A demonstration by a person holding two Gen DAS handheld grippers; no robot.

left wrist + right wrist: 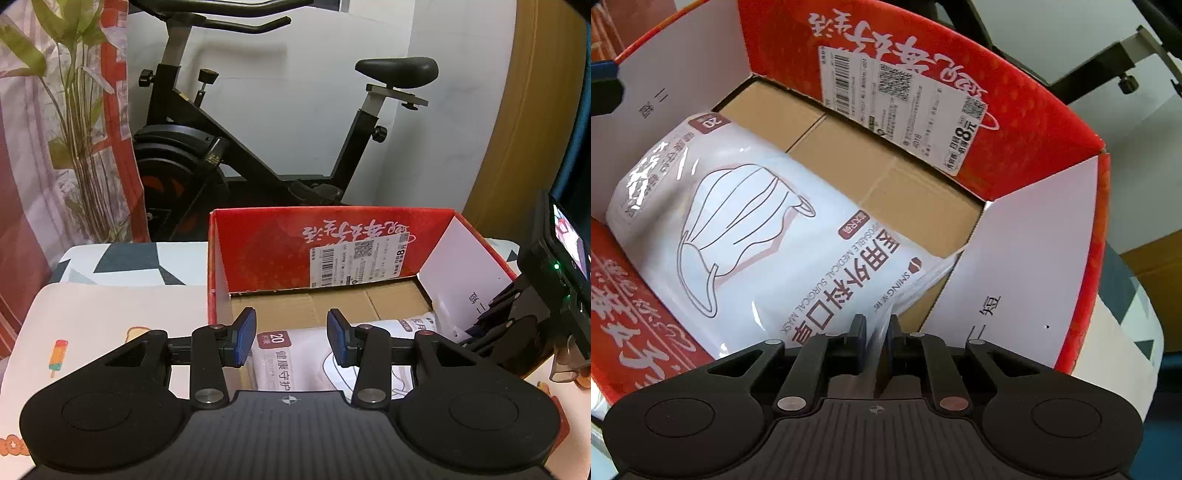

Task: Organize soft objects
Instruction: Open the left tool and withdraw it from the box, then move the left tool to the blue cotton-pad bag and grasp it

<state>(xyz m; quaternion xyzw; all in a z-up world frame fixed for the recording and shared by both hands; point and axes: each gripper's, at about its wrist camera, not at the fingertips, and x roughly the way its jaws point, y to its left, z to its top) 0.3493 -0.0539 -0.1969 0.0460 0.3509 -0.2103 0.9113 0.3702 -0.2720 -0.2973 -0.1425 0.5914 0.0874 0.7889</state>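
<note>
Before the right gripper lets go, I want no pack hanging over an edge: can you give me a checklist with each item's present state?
1. Mask pack inside the red box: ok.
2. Right gripper pinching the pack's near edge: ok.
3. Pack resting flat on the cardboard floor: cannot tell; the held end looks raised.
4. Left gripper open and empty, above the box opening: ok.
5. Room left in the box for more items: ok, bare floor shows beyond the pack.

Dim, warm indoor light, glare on the mask pack point(746, 221) (fisheye-bent edges).
</note>
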